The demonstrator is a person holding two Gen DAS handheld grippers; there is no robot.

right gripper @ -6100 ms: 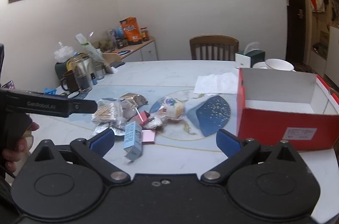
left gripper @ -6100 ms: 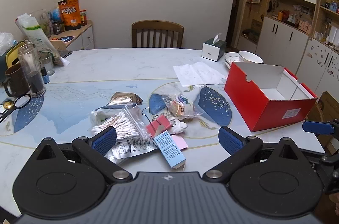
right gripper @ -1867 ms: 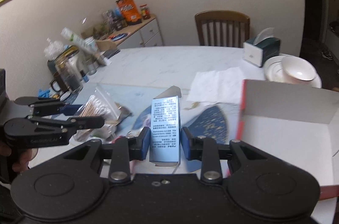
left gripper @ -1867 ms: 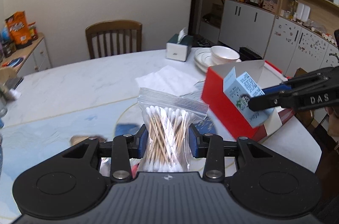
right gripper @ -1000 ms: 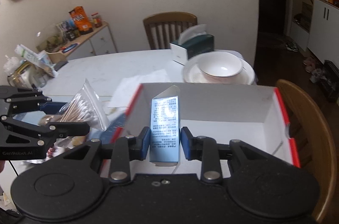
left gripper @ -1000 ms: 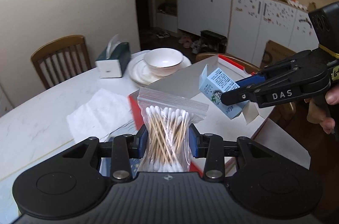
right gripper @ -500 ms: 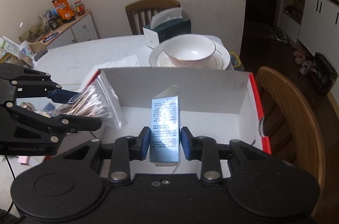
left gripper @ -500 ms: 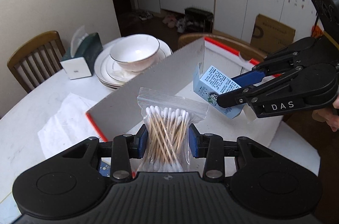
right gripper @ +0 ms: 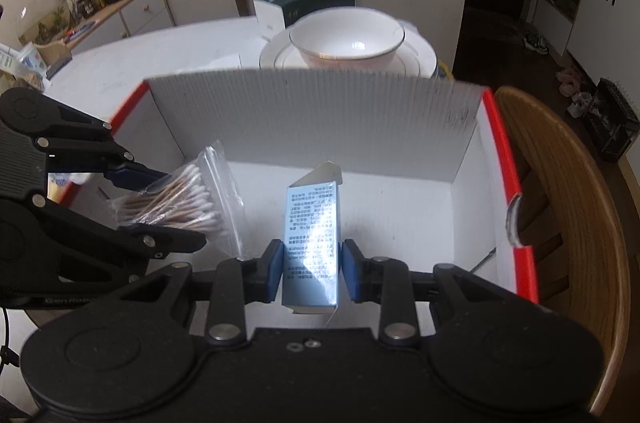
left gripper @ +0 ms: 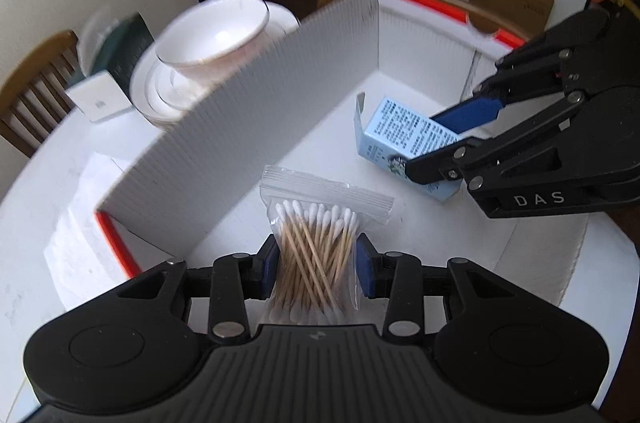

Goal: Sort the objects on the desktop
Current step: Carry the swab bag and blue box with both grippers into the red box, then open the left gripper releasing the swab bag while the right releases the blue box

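My left gripper [left gripper: 318, 263] is shut on a clear zip bag of cotton swabs [left gripper: 316, 255] and holds it inside the red box with white walls [left gripper: 256, 111], near its left end. My right gripper [right gripper: 312, 269] is shut on a light blue carton [right gripper: 312, 239] and holds it upright over the box floor [right gripper: 400, 207]. In the left wrist view the right gripper [left gripper: 452, 131] and carton [left gripper: 404, 143] sit to the right of the bag. In the right wrist view the left gripper [right gripper: 168, 203] and the bag [right gripper: 180, 203] are at the left.
A white bowl on stacked plates [right gripper: 348, 43] and a tissue box [right gripper: 304, 3] stand just beyond the box's far wall. A wooden chair back [right gripper: 568, 223] curves close along the box's right side. A white napkin [left gripper: 72, 235] lies on the table left of the box.
Both grippers have moved lower and deeper into the red box with their loads. The swab bag and the carton are now below the box rim, both still held.
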